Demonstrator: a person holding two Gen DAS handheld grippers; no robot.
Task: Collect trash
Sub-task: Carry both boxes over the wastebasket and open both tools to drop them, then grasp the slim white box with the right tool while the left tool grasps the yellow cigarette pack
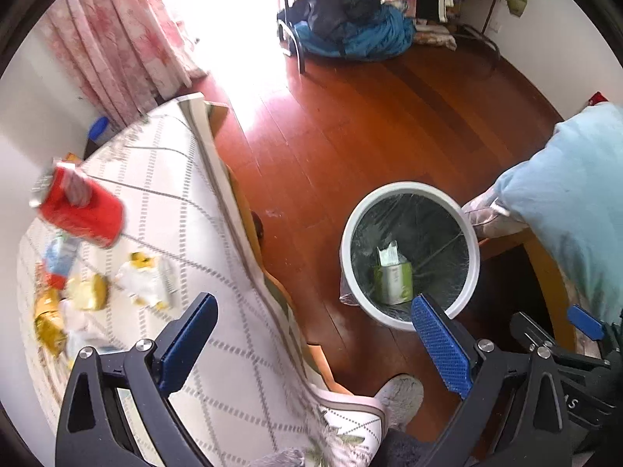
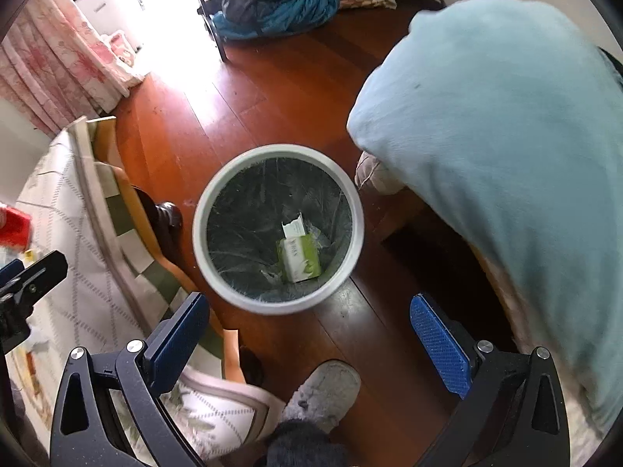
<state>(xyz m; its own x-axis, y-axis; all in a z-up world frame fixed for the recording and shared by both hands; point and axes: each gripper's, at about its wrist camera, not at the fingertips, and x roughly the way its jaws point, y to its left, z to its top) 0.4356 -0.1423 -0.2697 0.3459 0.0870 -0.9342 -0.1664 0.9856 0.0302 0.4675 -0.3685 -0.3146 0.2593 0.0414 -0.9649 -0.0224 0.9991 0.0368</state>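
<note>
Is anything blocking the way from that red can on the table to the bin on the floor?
Nothing visible. The red can lies on the table, and the bin stands open on bare floor past the table's edge, holding only a green box. Both tongs, left and right, are open and empty.

I see a white round trash bin [image 2: 278, 303] standing upright on the wooden floor, between the bed and a blue cushion, lined with a dark plastic bag [image 2: 249, 229]. At its bottom lies a green-and-white carton [image 2: 300, 258], flat on its side with a torn white flap sticking up. On the bed, a red can [image 1: 80, 210] lies tilted on its side, blurred. Just below it sits a cluster of wrappers: a blue-and-red packet [image 1: 58, 257], a white-and-yellow crumpled wrapper [image 1: 142, 280], and gold foil pieces [image 1: 83, 292], all loosely bunched together on the quilt.
</note>
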